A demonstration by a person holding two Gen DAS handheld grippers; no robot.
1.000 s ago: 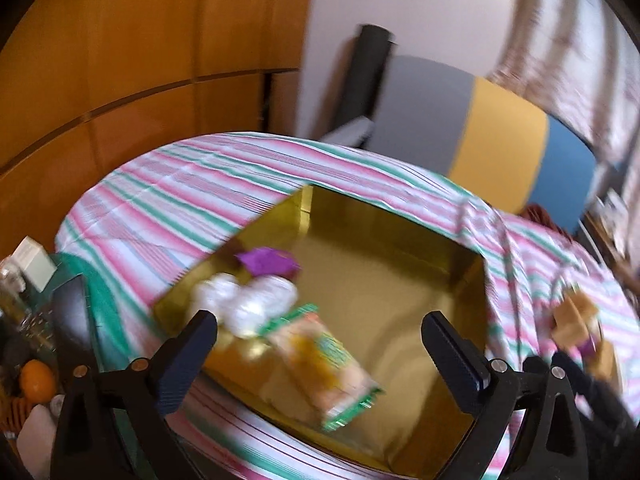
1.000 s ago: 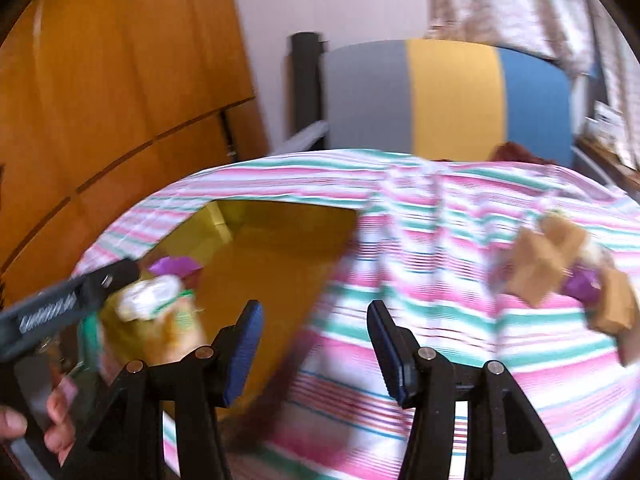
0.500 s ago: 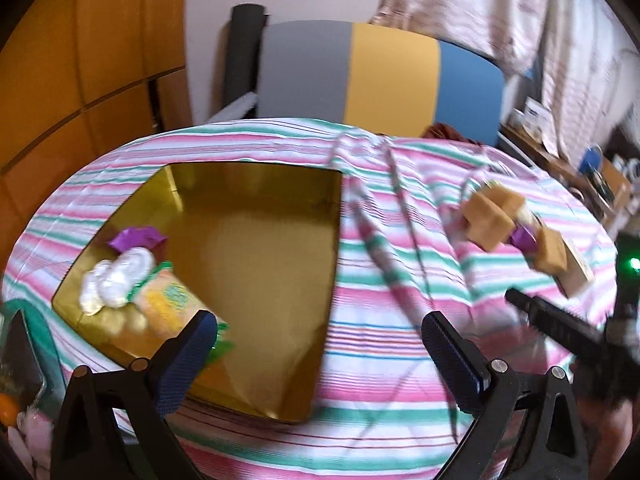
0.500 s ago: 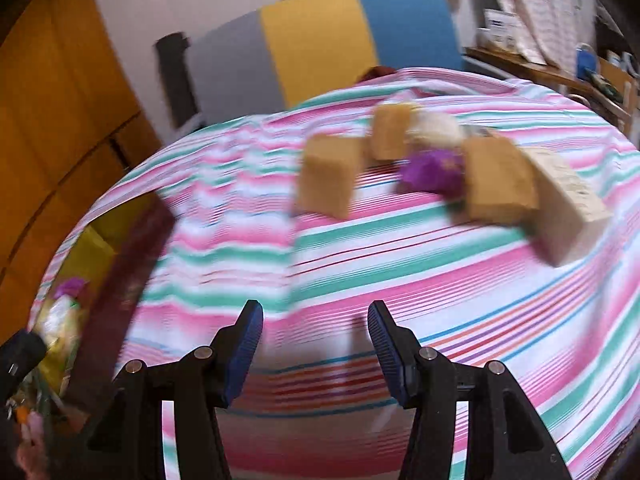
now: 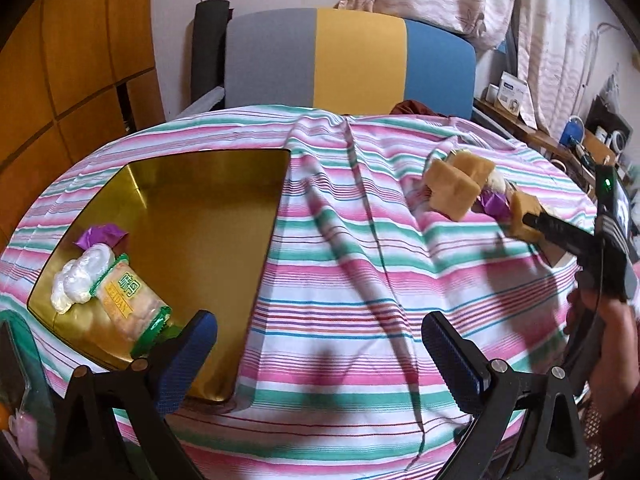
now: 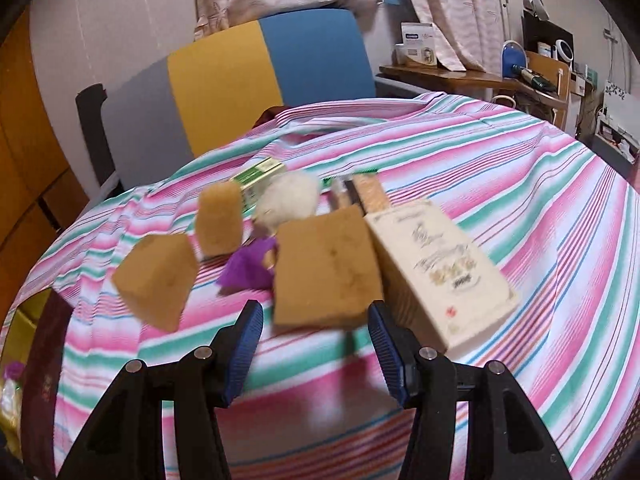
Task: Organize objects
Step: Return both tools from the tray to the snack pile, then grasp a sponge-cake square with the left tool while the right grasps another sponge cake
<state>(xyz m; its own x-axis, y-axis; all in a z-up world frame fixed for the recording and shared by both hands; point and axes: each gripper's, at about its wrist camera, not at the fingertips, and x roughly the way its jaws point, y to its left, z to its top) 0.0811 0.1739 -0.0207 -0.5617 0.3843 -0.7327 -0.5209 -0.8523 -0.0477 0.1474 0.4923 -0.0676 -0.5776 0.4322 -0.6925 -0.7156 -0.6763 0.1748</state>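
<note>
A gold tray (image 5: 208, 216) lies on the striped tablecloth and holds a purple wrapper (image 5: 100, 235), a white wrapped ball (image 5: 82, 276) and a yellow snack packet (image 5: 128, 304). My left gripper (image 5: 320, 344) is open and empty, near the tray's front right corner. My right gripper (image 6: 316, 342) is open and empty, just in front of a tan block (image 6: 326, 268). Around the block lie a cream box (image 6: 440, 272), two more tan blocks (image 6: 156, 276) (image 6: 220, 218), a purple wrapper (image 6: 250, 266), a white ball (image 6: 288, 200) and a green packet (image 6: 258, 176).
A grey, yellow and blue chair back (image 5: 352, 60) stands behind the table. A cluttered shelf (image 6: 480, 76) runs along the right wall. Wooden cabinets (image 5: 68, 48) are on the left. The tray's edge (image 6: 28, 312) shows at the far left of the right wrist view.
My left gripper swung right, away from the tray's items. My right gripper moved right and closer to the pile of blocks; the middle tan block now sits just ahead of its open fingers.
</note>
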